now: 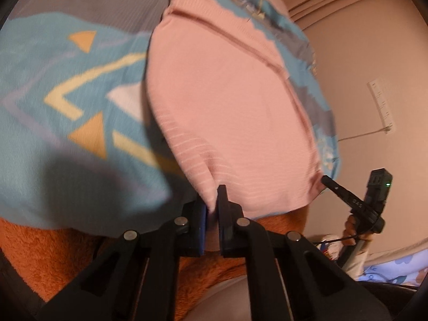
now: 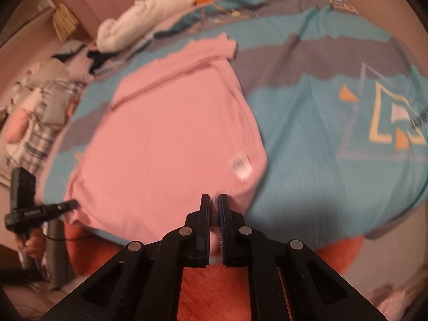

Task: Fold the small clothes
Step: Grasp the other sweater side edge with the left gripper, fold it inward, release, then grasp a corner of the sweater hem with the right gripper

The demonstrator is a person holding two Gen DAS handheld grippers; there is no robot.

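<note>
Pinching the near hem of the pink garment [image 1: 227, 101] at two places, both grippers have their hold for a fold. The left gripper [image 1: 212, 200] has its jaws pressed together on a bunched bit of the hem, pink cloth showing between the blue pads. The right gripper [image 2: 214, 203] is likewise clamped on pink fabric at the hem near the white care label [image 2: 240, 166]. In the left wrist view the right gripper's tip sits at the other near corner of the garment, so the two holds lie apart along the same edge.

The garment lies spread flat on a teal and grey patterned sheet [image 1: 67, 80], its far end with the seam pointing away from the cameras; an orange fleece blanket [image 1: 40, 254] shows beneath the sheet's near edge. A heap of white and striped laundry [image 2: 128, 29] sits at the far side, well apart.

As a judgement, the step in hand is the first fold: the next move calls for raising both holds together, evenly, and carrying the hem over toward the far end so the edges meet without skewing
</note>
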